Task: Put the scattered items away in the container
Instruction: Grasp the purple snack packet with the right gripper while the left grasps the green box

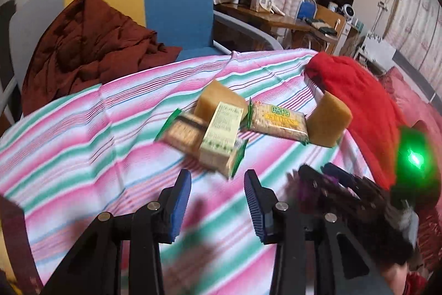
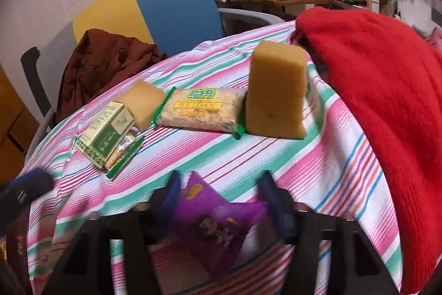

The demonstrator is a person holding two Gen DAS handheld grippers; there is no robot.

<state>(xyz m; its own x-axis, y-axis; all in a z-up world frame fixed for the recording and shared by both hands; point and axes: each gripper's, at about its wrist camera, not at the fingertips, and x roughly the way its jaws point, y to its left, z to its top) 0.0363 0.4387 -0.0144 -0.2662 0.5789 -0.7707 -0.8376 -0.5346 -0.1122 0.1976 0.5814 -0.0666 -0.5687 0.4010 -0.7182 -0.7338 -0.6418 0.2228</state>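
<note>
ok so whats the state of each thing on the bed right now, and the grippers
left gripper: open, nothing between its fingers
right gripper: purple snack bag between its fingers, grip unclear
purple snack bag: lying on the striped cloth
near sponge: standing upright
far sponge: lying behind the green box
green box: lying on one cracker pack
yellow-label cracker pack: lying flat, sealed
red blanket: heaped up

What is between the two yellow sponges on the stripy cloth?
A cracker packet lies between the left sponge and the upright sponge, clearest in the right wrist view.
</note>
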